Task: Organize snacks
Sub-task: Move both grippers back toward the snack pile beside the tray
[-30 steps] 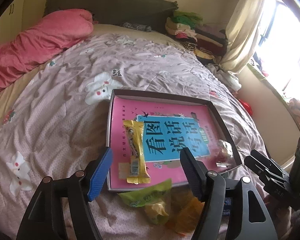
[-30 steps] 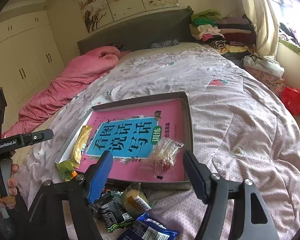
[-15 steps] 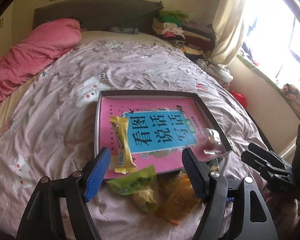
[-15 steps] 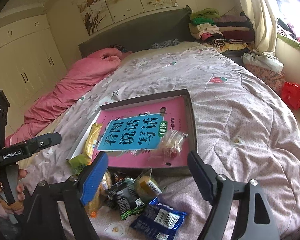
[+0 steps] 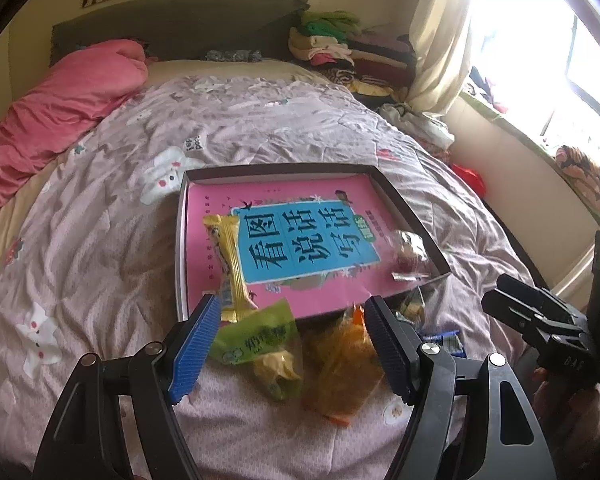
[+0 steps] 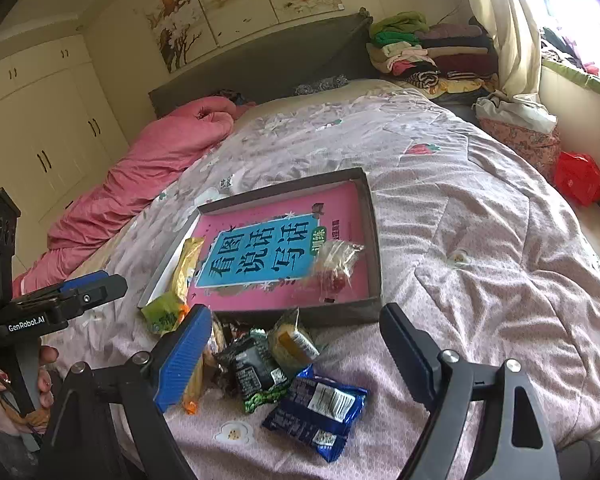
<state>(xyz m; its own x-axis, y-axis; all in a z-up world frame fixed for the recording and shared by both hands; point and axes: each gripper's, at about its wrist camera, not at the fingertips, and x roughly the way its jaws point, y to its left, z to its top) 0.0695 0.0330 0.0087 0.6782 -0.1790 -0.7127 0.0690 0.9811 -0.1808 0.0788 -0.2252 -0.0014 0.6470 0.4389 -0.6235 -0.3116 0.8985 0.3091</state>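
A dark-rimmed box tray (image 5: 284, 169) (image 6: 374, 240) lies on the quilt with a pink book in it. On the book rest a yellow snack bar (image 5: 230, 264) (image 6: 186, 264) and a clear candy bag (image 5: 410, 248) (image 6: 336, 264). My left gripper (image 5: 292, 303) is open above a green packet (image 5: 256, 340) and an orange packet (image 5: 344, 364) in front of the tray. My right gripper (image 6: 296, 312) holds nothing and its jaws are opening, over a black packet (image 6: 256, 368), a small cake packet (image 6: 292, 340) and a blue packet (image 6: 320, 404).
A pink duvet (image 5: 60, 108) is bunched along the bed's left side. Folded clothes (image 6: 432, 52) are stacked by the headboard, and a red bag (image 6: 578, 178) lies on the floor at the right. A hand (image 6: 4, 392) grips the left tool.
Both grippers have drawn back from the tray, so the loose packets on the quilt have come into view. The right jaws now stand wider.
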